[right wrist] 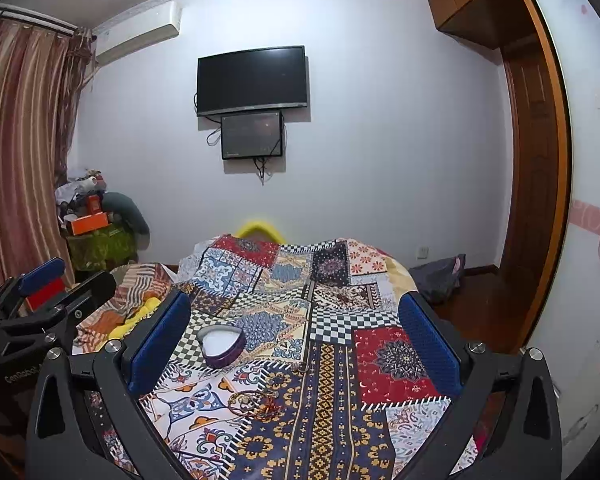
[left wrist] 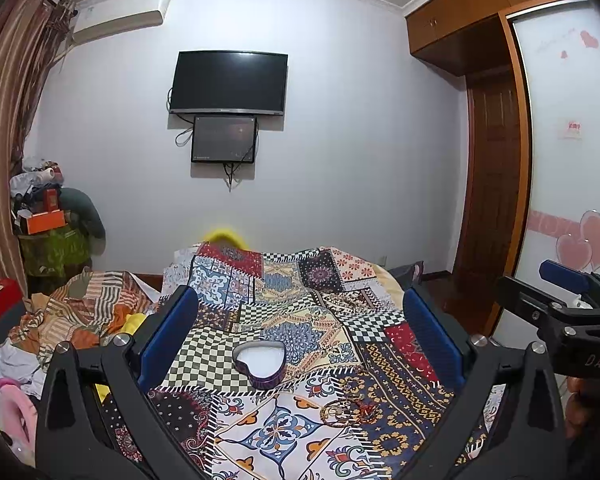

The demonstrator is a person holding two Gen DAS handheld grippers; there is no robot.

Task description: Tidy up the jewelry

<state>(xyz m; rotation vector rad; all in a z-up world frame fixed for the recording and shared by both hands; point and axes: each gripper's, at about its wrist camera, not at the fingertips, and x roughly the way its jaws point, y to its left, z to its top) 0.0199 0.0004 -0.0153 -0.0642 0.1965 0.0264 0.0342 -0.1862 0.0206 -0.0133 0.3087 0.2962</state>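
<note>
I see the jewelry (right wrist: 256, 400) lying loose on the bed's quilt (right wrist: 380, 364), lower centre, near the empty heart-shaped box (right wrist: 222, 346). Nothing is sorted yet. Left gripper (left wrist: 300, 332) and right gripper (right wrist: 296, 338) both hover spread apart, empty.

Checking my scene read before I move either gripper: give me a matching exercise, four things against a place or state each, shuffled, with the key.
Things:
1. heart-shaped box
2. bracelets
3. left gripper
4. television

Descriptions:
A. on the wall
B. lid off, white lining showing
C. open, holding nothing
D. loose on the patchwork quilt, nearer the cameras than the box

Pairs: 1-B, 2-D, 3-C, 4-A
</note>
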